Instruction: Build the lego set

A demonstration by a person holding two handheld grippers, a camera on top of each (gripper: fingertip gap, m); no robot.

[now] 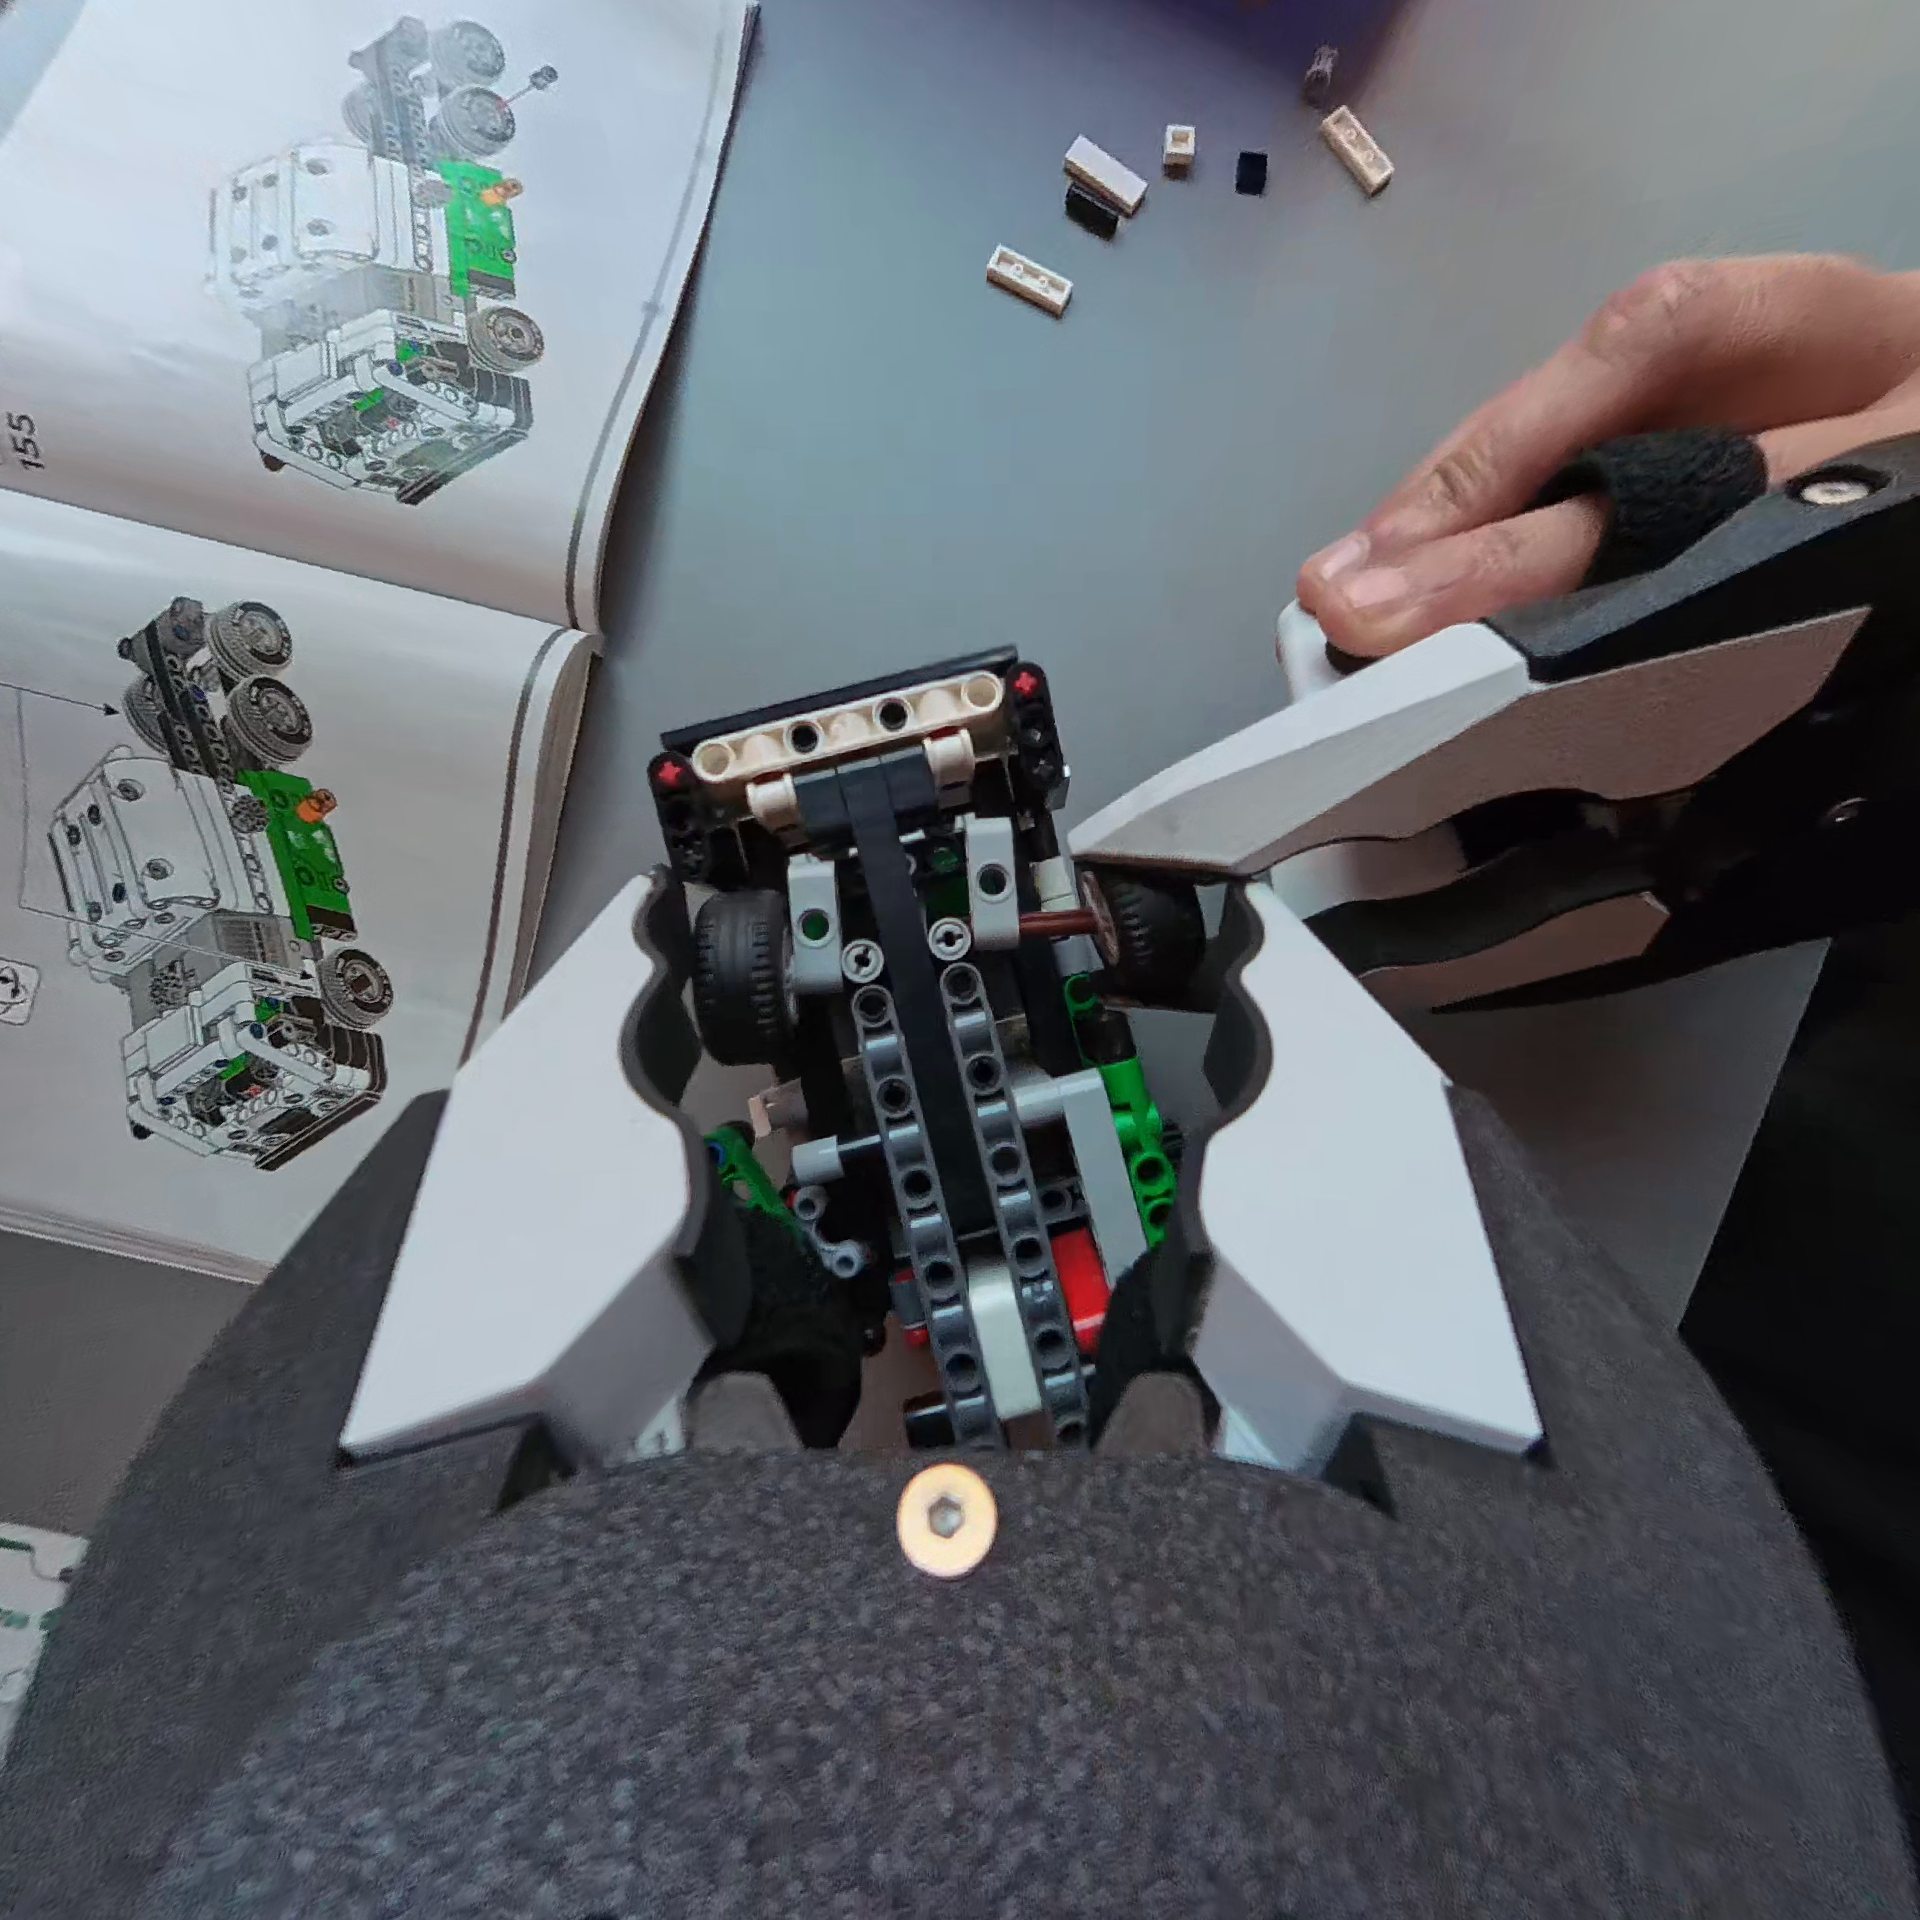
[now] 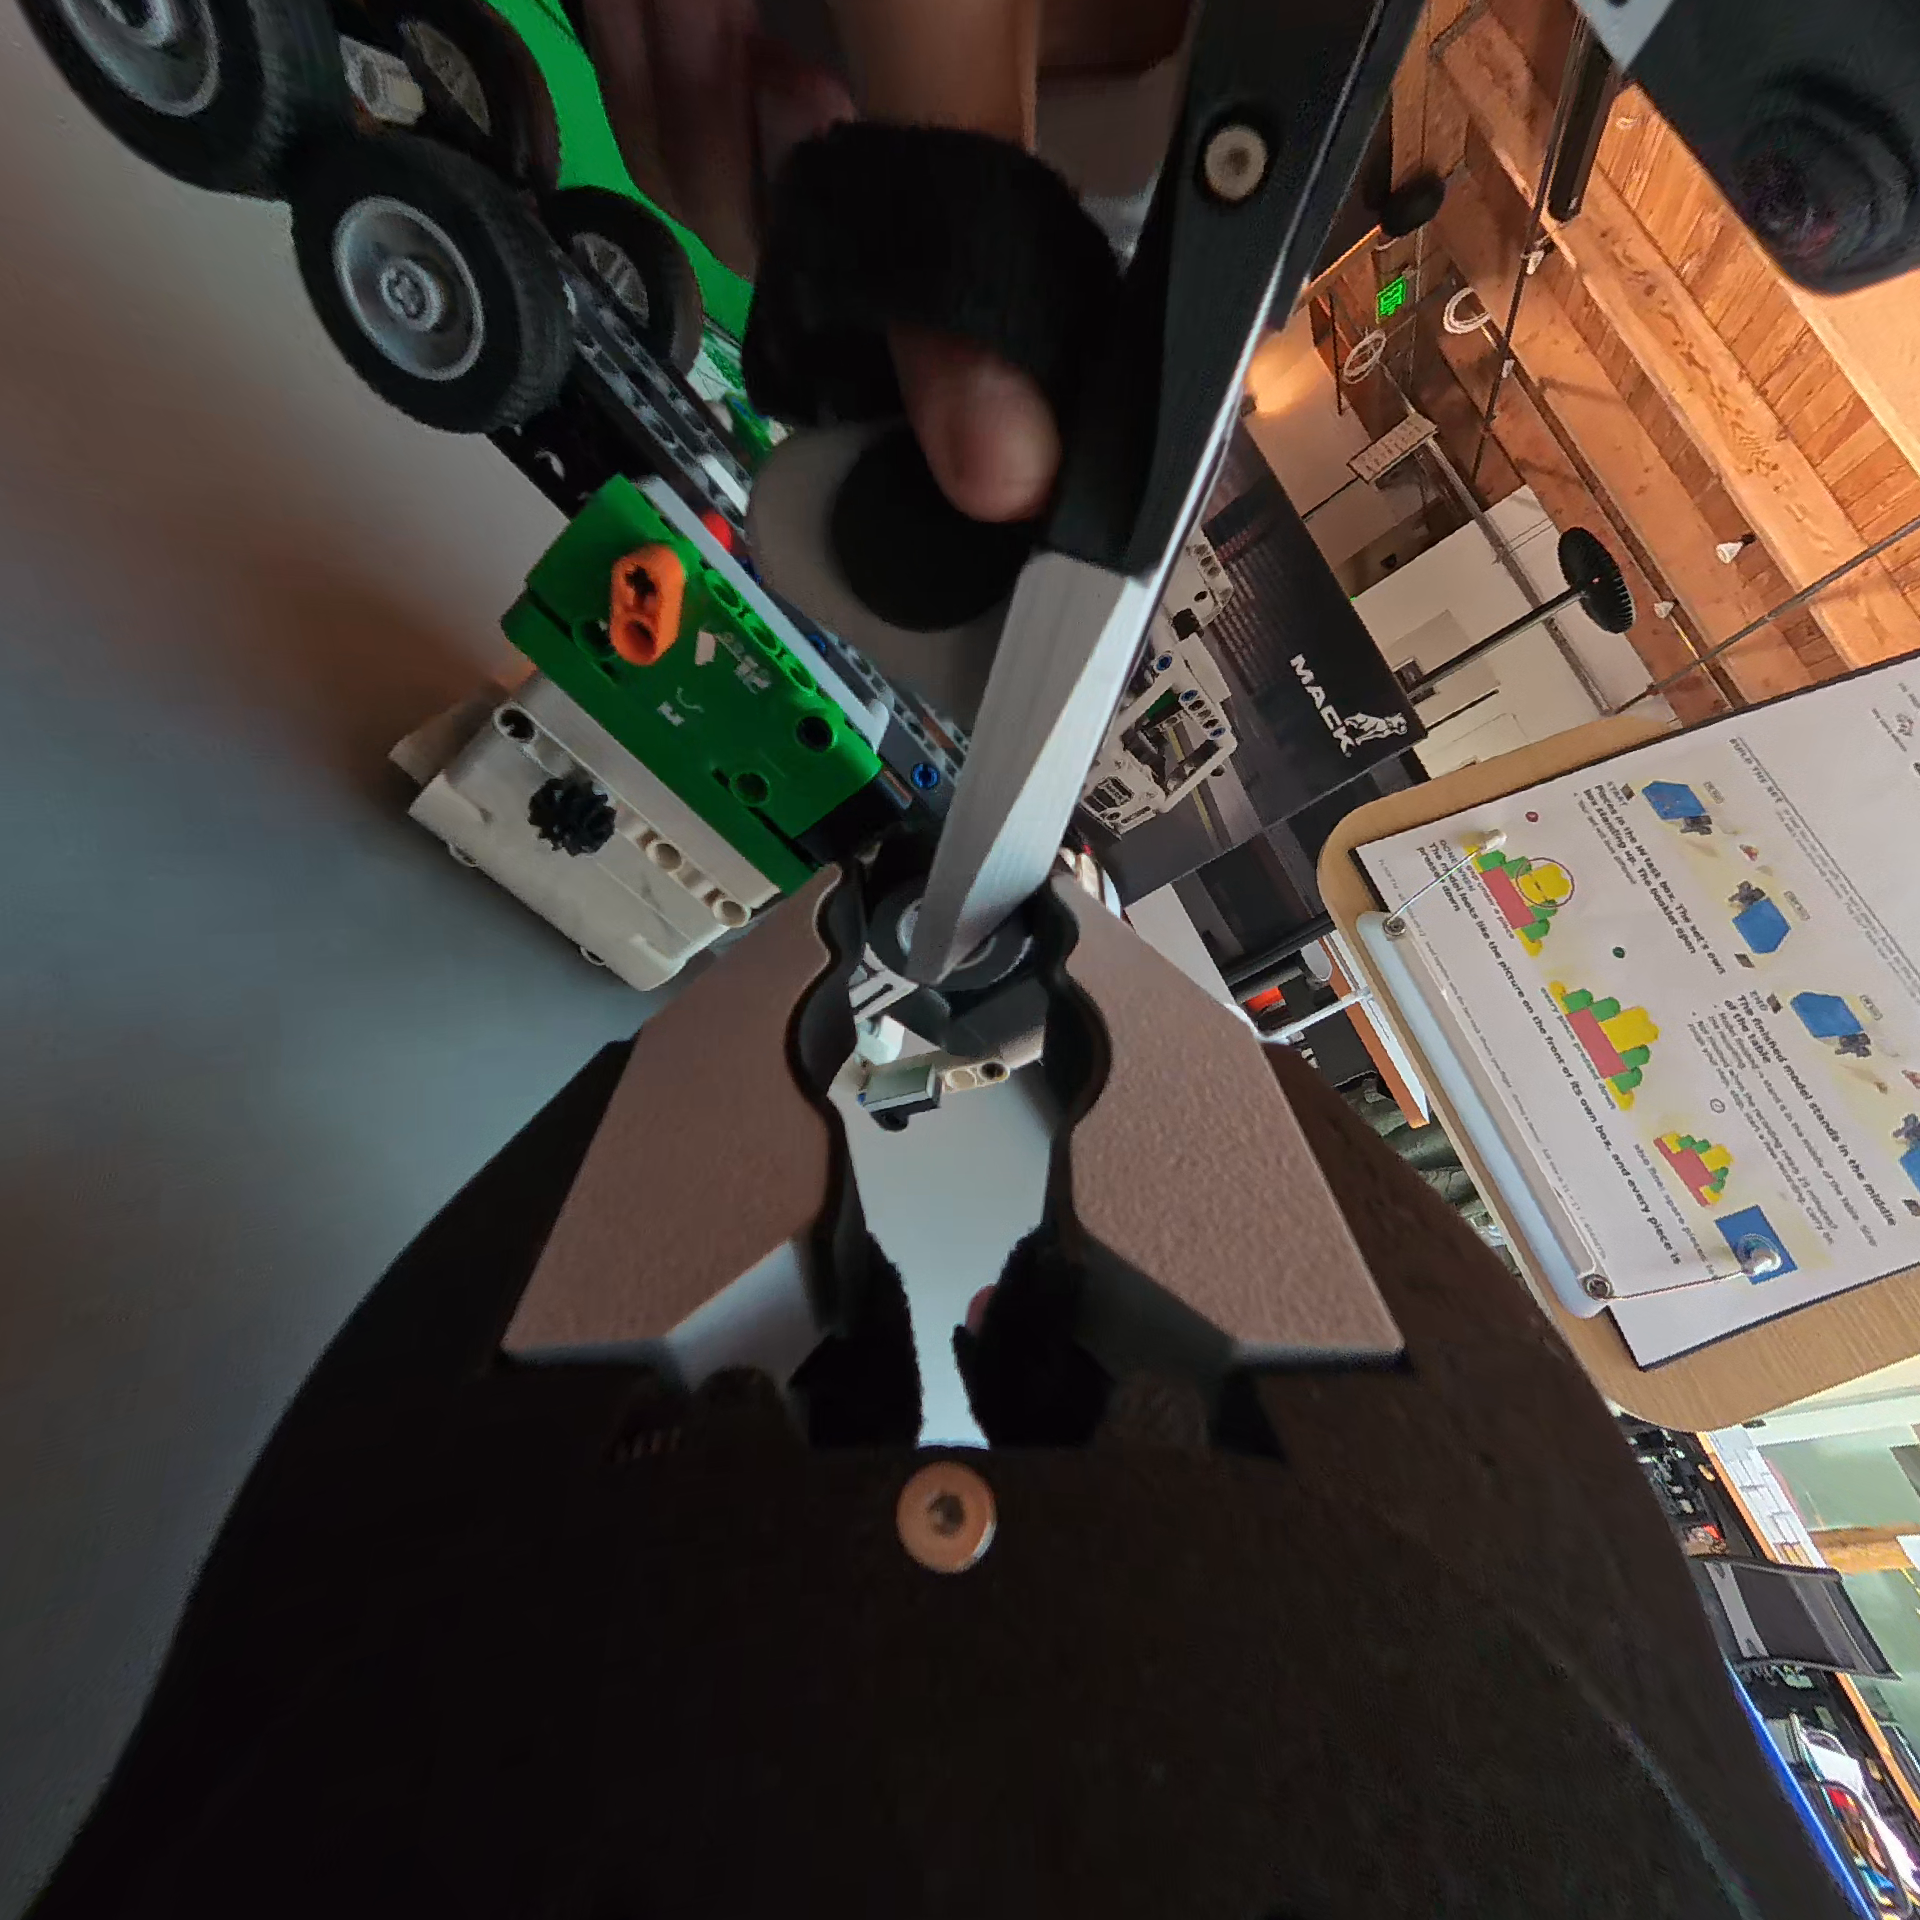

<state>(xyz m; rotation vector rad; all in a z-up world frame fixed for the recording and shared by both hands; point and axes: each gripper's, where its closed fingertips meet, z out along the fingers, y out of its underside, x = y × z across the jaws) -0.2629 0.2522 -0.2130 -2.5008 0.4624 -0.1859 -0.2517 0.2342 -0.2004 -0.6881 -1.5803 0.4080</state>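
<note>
Between the fingers of my left gripper [image 1: 951, 935] sits the lego truck [image 1: 914, 1018], underside toward the camera, clamped by its sides and held above the grey table [image 1: 935, 416]. At its right front wheel [image 1: 1148, 930], my right gripper [image 1: 1153, 868] comes in from the side; in its own wrist view its fingers stand narrow around that black wheel [image 2: 951, 940], seemingly gripping it, with a left-gripper finger [image 2: 1039, 748] crossing in front. Farther left, the open instruction booklet [image 1: 312, 540] lies flat. Well beyond the truck, a few loose white and black pieces [image 1: 1107, 177] are scattered on the table. Off to the right stands a clipboard with a printed sheet [image 2: 1662, 997].
</note>
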